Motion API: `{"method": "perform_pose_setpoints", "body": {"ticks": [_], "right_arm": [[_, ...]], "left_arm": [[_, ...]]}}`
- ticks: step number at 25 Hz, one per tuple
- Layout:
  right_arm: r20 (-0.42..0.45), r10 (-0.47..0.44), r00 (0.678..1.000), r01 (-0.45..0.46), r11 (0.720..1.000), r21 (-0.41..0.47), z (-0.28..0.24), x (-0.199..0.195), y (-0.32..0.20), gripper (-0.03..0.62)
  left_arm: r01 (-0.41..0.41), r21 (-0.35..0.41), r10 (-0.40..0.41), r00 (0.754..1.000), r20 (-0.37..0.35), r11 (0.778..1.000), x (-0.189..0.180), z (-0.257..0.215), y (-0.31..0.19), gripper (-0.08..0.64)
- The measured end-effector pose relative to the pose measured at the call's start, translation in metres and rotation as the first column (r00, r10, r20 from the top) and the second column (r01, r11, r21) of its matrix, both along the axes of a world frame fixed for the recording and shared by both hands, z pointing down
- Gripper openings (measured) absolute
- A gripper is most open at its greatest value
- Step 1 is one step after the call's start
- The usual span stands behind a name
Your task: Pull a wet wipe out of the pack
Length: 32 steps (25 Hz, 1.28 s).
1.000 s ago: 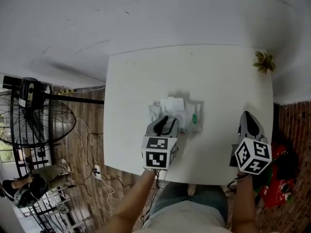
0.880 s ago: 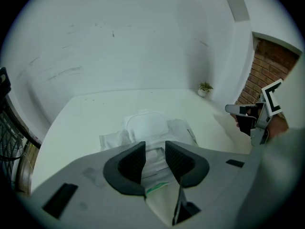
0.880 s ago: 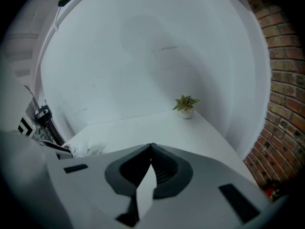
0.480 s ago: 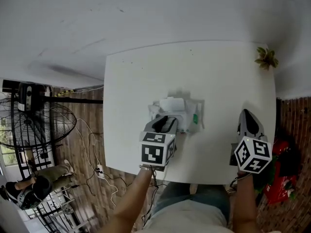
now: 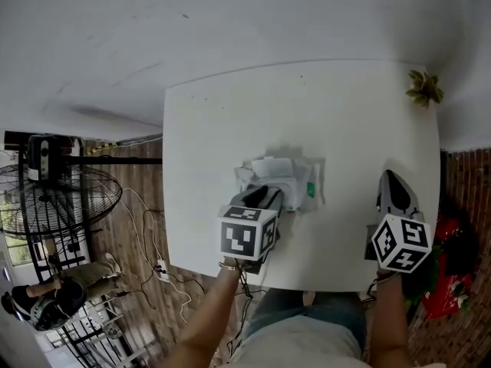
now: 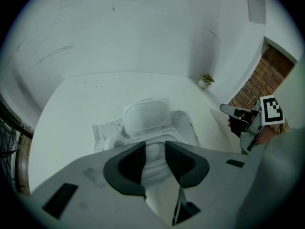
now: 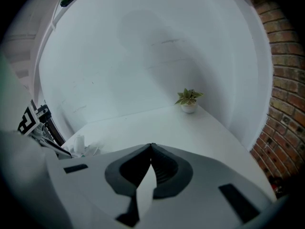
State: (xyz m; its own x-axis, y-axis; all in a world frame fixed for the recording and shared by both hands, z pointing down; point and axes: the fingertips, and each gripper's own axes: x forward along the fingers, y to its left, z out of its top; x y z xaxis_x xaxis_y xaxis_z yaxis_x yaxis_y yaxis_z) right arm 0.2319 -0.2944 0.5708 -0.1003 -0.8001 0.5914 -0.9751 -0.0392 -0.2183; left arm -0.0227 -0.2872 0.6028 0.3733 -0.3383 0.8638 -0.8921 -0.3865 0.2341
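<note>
The white wet-wipe pack [image 5: 299,184] lies in the middle of the white table [image 5: 230,129]. Its flip lid [image 6: 145,116] stands open. A white tuft of wipe [image 6: 153,152] rises from the opening. My left gripper [image 5: 265,195] hovers right over the pack. Its jaws [image 6: 154,150] stand a narrow gap apart on either side of the tuft, and I cannot see them pinching it. My right gripper [image 5: 389,179] rests by the table's right edge, well away from the pack. Its jaws [image 7: 151,148] are shut with nothing between them.
A small potted plant [image 5: 423,89] stands at the table's far right corner [image 7: 189,100]. Off the left edge are a floor fan [image 5: 54,198], cables and a person [image 5: 46,301] low on the floor. A red object [image 5: 453,278] and a brick wall lie to the right.
Nothing has clearly changed at the pack; the left gripper stays over it, the right gripper keeps still. The head view has shifted slightly.
</note>
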Motion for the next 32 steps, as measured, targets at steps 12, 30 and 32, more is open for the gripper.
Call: {"method": "perform_pose_setpoints", "body": {"ticks": [12,30,32], "right_arm": [[0.0,0.014,1.0,-0.014,1.0,-0.005,0.002,0.001,-0.002,0.002],[0.011,0.054,0.998,-0.054,0.999,-0.001,0.004,0.013,0.0,0.002],[0.01,0.057,0.998,-0.057,0.998,0.0,0.004,0.014,0.0,0.002]], "left_arm": [[-0.018,-0.056,0.02,0.999,0.025,0.998,-0.003,0.001,-0.001,0.086],[-0.037,-0.087,0.042,0.998,0.056,0.996,-0.005,0.005,-0.001,0.024],[-0.032,-0.077,0.036,0.998,0.051,0.996,-0.006,0.004,-0.001,0.021]]}}
